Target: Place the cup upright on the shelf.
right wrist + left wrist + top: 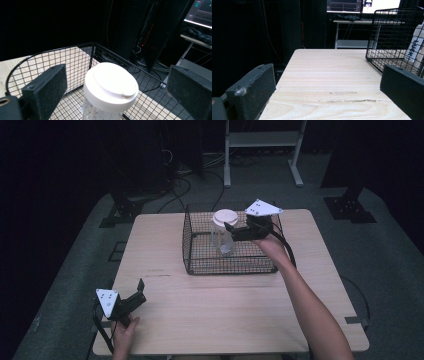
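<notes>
A clear plastic cup with a white lid (224, 232) stands upright inside the black wire basket (200, 265), a little above the centre of the high view. The right gripper (231, 231) is at that cup, its hand reaching over the basket's right side. In the right gripper view the white lid (111, 85) sits low in the middle of the frame, between the 2 black jaws, which stand wide apart on either side of it and touch nothing. The cup's long axis runs vertically, and the jaws look to straddle it from above and slightly to one side, so the lid rim lies just ahead of and below the fingers (45, 87). Whether they are level with the lid or above it cannot be told.

The left gripper (141, 290) rests at the lower left of the high view, well apart from the basket. In the left gripper view its jaws are also spread, with bare wooden table (332, 75) between them and the basket (392, 35) at the upper right.

The right hand is by far the nearer. I judge the coming move to be a close on the cup below the lid.
</notes>
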